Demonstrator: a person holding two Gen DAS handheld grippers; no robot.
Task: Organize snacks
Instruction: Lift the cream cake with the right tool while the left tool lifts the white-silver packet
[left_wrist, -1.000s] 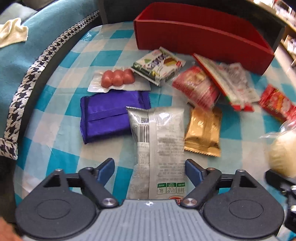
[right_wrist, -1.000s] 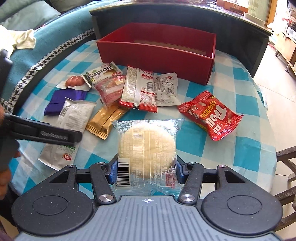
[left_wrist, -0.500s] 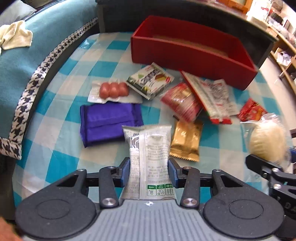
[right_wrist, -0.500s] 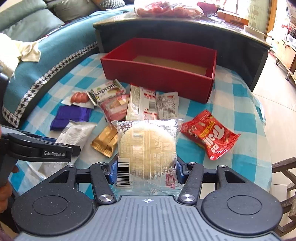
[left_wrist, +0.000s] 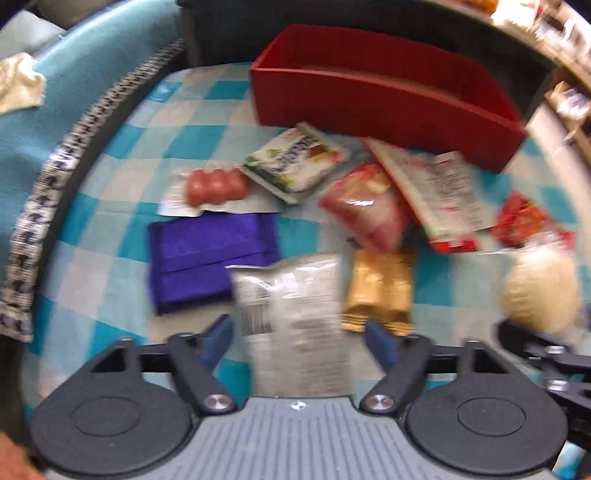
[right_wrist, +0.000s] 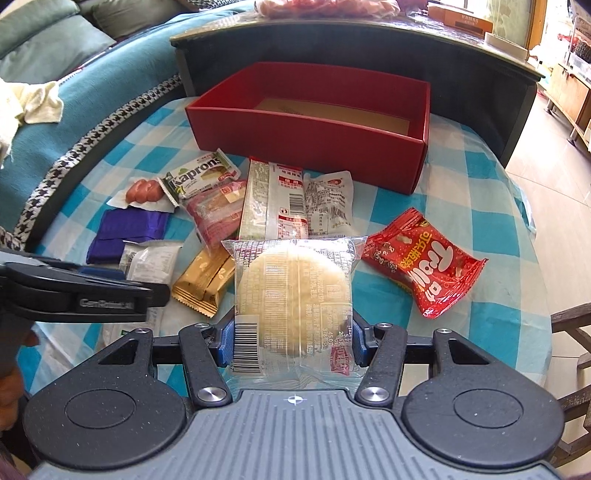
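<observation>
I've got the checked table (right_wrist: 461, 177) under both grippers, with the red box (right_wrist: 325, 144) sitting at the far side, open and with no snacks in it. The other snacks are scattered between the box and me. My right gripper (right_wrist: 291, 341) is clamped on the round cake pack (right_wrist: 291, 299), holding it above the table. My left gripper (left_wrist: 299, 338) is opening up, fingers wide, with the silver pack (left_wrist: 291, 314) between them but the pads not touching it.
</observation>
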